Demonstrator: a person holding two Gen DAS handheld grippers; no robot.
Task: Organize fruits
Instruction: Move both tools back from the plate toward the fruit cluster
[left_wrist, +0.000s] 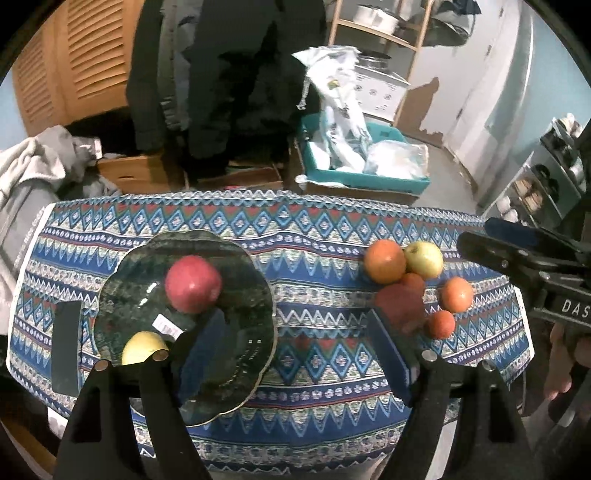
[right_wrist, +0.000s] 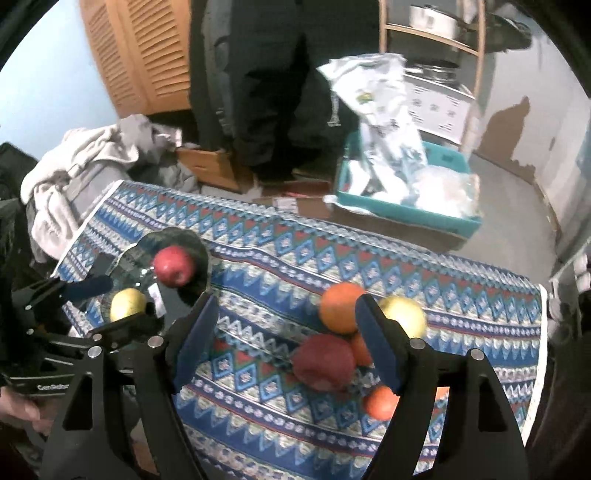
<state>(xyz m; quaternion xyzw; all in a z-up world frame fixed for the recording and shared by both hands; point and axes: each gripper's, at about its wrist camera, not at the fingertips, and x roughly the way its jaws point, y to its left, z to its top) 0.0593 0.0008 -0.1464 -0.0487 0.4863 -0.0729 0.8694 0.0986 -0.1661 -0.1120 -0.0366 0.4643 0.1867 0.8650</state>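
A dark glass plate (left_wrist: 236, 369) sits at the left of the patterned tablecloth (left_wrist: 314, 229). It holds a red apple (left_wrist: 192, 285) and a yellow apple (left_wrist: 142, 349). A loose pile at the right holds a large orange (left_wrist: 384, 260), a yellow-green apple (left_wrist: 424, 259), a dark red apple (left_wrist: 400, 304) and several small oranges (left_wrist: 457, 294). My left gripper (left_wrist: 295, 343) is open and empty above the table, its left finger over the plate. My right gripper (right_wrist: 286, 325) is open and empty, above the pile, with the dark red apple (right_wrist: 324, 362) between its fingers in the right wrist view.
A teal bin (left_wrist: 369, 177) with plastic bags stands on the floor behind the table. Cardboard boxes (left_wrist: 140, 173), a heap of grey clothes (left_wrist: 37, 162) and a wooden shelf (left_wrist: 384, 33) are behind. The table's far edge runs across the left wrist view.
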